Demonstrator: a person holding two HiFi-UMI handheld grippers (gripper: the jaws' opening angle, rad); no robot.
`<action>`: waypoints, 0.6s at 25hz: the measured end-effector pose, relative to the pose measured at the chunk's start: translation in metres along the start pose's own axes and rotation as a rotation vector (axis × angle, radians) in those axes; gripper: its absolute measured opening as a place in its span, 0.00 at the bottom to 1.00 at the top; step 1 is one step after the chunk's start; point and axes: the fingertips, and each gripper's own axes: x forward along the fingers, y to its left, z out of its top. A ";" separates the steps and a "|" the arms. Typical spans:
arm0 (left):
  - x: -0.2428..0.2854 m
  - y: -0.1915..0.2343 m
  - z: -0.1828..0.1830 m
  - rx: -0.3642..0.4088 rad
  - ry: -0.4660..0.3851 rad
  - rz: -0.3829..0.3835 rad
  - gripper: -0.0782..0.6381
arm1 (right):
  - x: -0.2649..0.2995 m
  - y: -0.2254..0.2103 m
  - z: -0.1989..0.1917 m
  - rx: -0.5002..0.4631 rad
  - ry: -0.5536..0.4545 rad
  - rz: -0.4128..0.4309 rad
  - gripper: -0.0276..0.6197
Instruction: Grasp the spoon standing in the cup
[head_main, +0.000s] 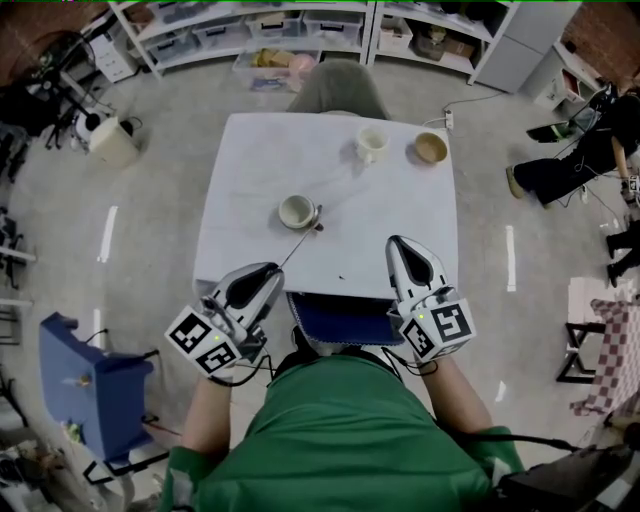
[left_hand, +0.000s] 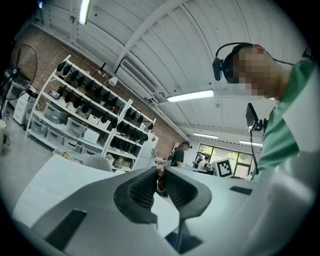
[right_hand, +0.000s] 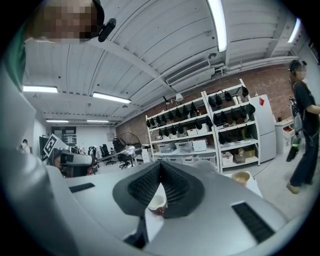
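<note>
A white cup (head_main: 297, 211) stands near the middle of the white table (head_main: 400, 230). A thin spoon (head_main: 300, 246) runs from the tip of my left gripper (head_main: 277, 269) up to a dark end just right of the cup, outside its rim. In the left gripper view the jaws of that gripper (left_hand: 160, 172) are closed on a small brown end of the spoon (left_hand: 160, 181). My right gripper (head_main: 403, 246) hovers over the table's near right edge, shut with nothing in it (right_hand: 160, 165); the cup (right_hand: 156, 202) shows below its jaws.
A white mug (head_main: 371, 143) and a tan bowl (head_main: 431, 148) stand at the table's far right. A grey chair (head_main: 338, 90) is behind the table. Shelving lines the back wall, and a blue stool (head_main: 90, 380) stands to my left.
</note>
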 end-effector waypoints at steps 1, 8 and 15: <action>-0.001 0.001 -0.001 -0.002 0.000 0.003 0.19 | 0.000 0.000 -0.001 0.000 -0.001 0.000 0.08; -0.002 0.005 -0.003 -0.017 0.001 0.014 0.19 | 0.000 0.000 0.001 0.004 0.003 -0.004 0.08; -0.002 0.006 -0.004 -0.016 0.000 0.018 0.19 | 0.001 0.000 0.000 0.005 -0.001 0.002 0.08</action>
